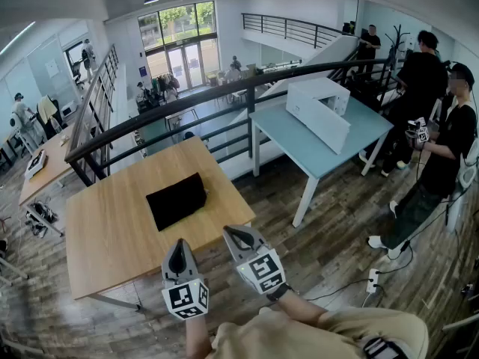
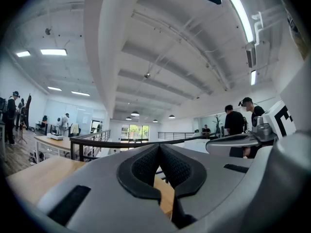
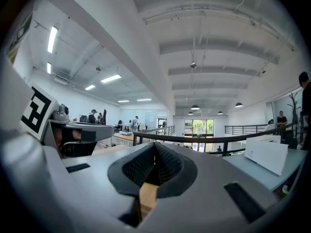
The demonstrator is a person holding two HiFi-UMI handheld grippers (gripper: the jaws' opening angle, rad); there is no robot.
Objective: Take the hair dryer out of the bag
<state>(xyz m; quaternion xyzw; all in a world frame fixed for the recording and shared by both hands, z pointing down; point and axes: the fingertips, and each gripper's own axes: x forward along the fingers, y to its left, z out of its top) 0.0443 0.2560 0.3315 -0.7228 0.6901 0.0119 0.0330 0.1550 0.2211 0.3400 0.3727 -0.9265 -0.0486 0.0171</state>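
A flat black bag (image 1: 177,200) lies on the wooden table (image 1: 105,230), a little right of its middle. No hair dryer shows in any view. My left gripper (image 1: 177,250) hovers at the table's near edge, jaws shut and empty. Beside it, my right gripper (image 1: 236,235) hangs just off the table's near right corner, also shut with nothing in it. Both point level toward the bag, which lies ahead of them and apart. In the left gripper view the left gripper (image 2: 159,147) has its pads pressed together; in the right gripper view the right gripper (image 3: 154,144) looks the same.
A black railing (image 1: 224,88) runs behind the wooden table. A blue-grey table (image 1: 318,144) with a white box (image 1: 318,107) stands to the right. A person (image 1: 434,170) holding grippers stands at the far right, with others behind. Cables lie on the floor (image 1: 374,279).
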